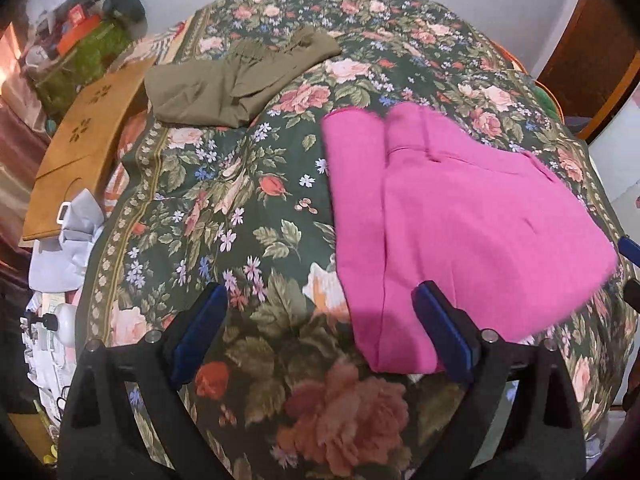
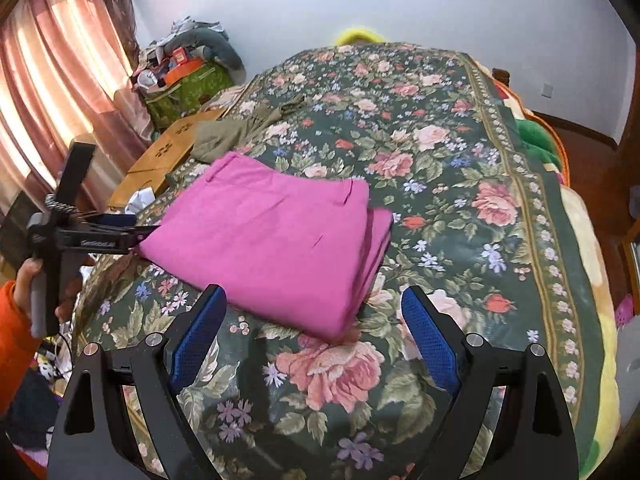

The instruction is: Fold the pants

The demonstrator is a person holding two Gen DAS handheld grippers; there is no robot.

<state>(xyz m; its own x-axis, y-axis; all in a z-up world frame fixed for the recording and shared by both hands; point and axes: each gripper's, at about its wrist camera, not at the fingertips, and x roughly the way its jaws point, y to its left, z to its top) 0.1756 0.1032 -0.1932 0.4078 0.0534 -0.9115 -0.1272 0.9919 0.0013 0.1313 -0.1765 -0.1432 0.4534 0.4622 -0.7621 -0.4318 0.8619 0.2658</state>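
The folded pink pants (image 2: 272,236) lie on the floral bedspread (image 2: 460,208), with free room right of them. The left gripper (image 1: 320,328) and the right gripper (image 2: 314,332) hover near the pants, both released.

At the left of the right wrist view, the left gripper (image 2: 138,232) carries small pale lettering along its black side, too blurred to read. No other text shows.

Folded pink pants (image 2: 272,236) on a floral bedspread (image 2: 460,184)

The right gripper (image 2: 316,332) hangs over the near corner of the pants, jaws wide apart with nothing pressed between them. At the left edge a hand (image 2: 30,280) in an orange sleeve (image 2: 12,332) holds the left gripper (image 2: 132,232), its tip at the pants' left corner. Olive pants (image 2: 236,130) lie farther back, beside pink curtains (image 2: 60,92).
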